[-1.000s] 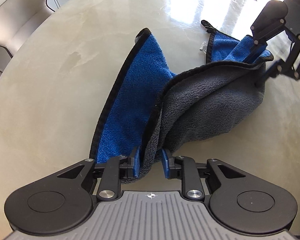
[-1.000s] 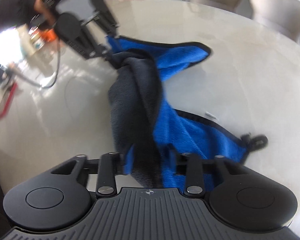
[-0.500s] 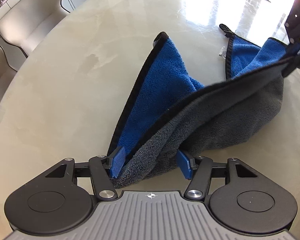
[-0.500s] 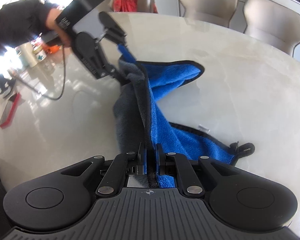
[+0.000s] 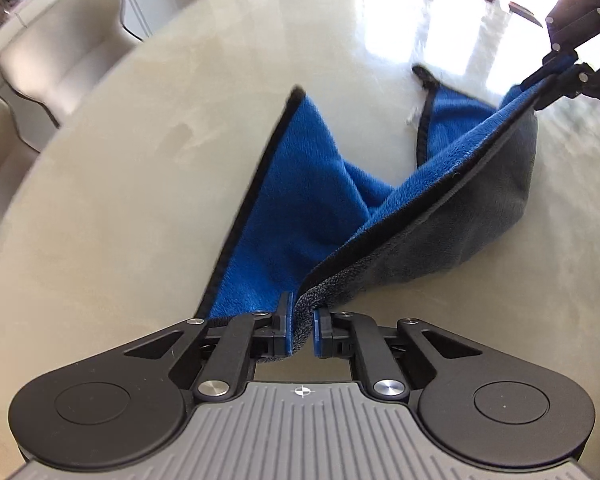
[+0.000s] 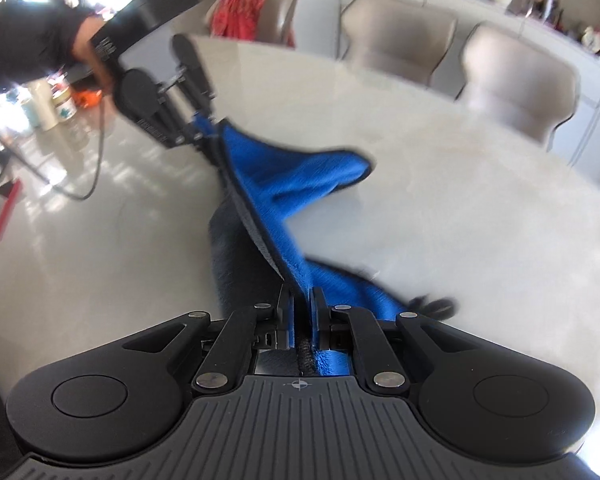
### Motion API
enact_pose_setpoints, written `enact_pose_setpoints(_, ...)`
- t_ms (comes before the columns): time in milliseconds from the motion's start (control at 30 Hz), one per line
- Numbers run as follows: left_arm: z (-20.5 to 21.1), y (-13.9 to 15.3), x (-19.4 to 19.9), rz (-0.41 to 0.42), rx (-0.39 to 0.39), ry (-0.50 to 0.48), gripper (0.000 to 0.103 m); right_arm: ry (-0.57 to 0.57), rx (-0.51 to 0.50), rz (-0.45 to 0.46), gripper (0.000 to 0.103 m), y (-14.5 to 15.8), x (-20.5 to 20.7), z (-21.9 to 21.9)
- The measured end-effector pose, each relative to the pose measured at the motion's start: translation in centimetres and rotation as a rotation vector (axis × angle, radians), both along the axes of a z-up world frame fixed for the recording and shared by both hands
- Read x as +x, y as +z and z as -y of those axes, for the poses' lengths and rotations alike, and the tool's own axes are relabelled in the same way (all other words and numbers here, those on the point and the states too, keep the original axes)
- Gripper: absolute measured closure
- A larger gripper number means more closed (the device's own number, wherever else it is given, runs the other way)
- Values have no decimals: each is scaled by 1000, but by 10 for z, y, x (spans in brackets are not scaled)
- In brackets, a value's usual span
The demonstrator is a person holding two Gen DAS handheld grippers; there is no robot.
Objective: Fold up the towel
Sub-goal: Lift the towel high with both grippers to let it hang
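Observation:
The towel [image 5: 308, 200] is blue on one side and grey on the other, with a black hem. It is stretched between both grippers above the round marble table [image 5: 120, 200], its far corners trailing on the tabletop. My left gripper [image 5: 301, 330] is shut on one corner of the towel. My right gripper [image 6: 301, 316] is shut on the other corner of the towel [image 6: 284, 184]. The right gripper also shows at the top right of the left wrist view [image 5: 556, 72]. The left gripper also shows at the upper left of the right wrist view [image 6: 198, 136].
Beige chairs stand around the table [image 5: 60, 52], [image 6: 396, 28], [image 6: 516, 76]. One chair holds a red cloth [image 6: 252, 8]. A cable [image 6: 96, 160] hangs from the left gripper. A sideboard with ornaments [image 6: 540, 0] is behind the chairs.
Both grippers have lifted and pulled apart, so the towel's near edge is now taut between them. The left gripper opened half a second ago and has closed again on the corner.

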State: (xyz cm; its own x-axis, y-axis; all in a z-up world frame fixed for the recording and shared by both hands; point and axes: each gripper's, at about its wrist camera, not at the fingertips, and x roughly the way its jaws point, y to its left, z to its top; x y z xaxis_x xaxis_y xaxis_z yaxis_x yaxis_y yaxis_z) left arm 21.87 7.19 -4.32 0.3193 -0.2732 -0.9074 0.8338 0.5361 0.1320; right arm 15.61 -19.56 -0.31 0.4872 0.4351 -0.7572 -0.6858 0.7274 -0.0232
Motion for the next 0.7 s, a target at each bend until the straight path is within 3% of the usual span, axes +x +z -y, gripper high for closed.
enact_pose_setpoints(333,0,101,-39,241,-68,47,94,-31,-28,287,96,84,-10,16)
enact_pose_setpoints(700,23,166,-72,427,-34,56,93,-22,-83,550,96,162,5,26)
